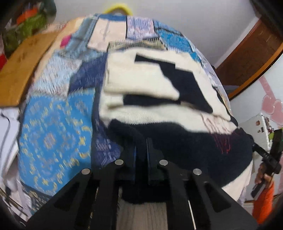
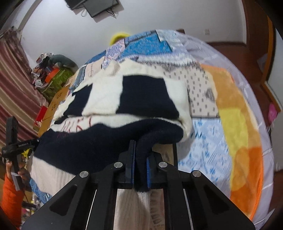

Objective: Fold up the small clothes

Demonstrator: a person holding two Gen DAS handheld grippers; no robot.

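Left gripper [image 1: 141, 152] and right gripper [image 2: 140, 155], angled downward, clamped on sweater [image 1: 159, 115] hem.

A home bedroom: a bed [image 2: 203, 132] under a patchwork quilt [image 1: 56, 127], striped curtains [image 2: 16, 85], a wooden door frame [image 1: 251, 58], and a wall-mounted screen [image 2: 95, 6].

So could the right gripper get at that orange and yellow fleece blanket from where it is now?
Probably not right away. The right gripper is shut on the dark hem of the navy and cream sweater, so it is occupied. The fleece blanket lies uncovered to its right on the bed, so nothing blocks the way once it lets go.
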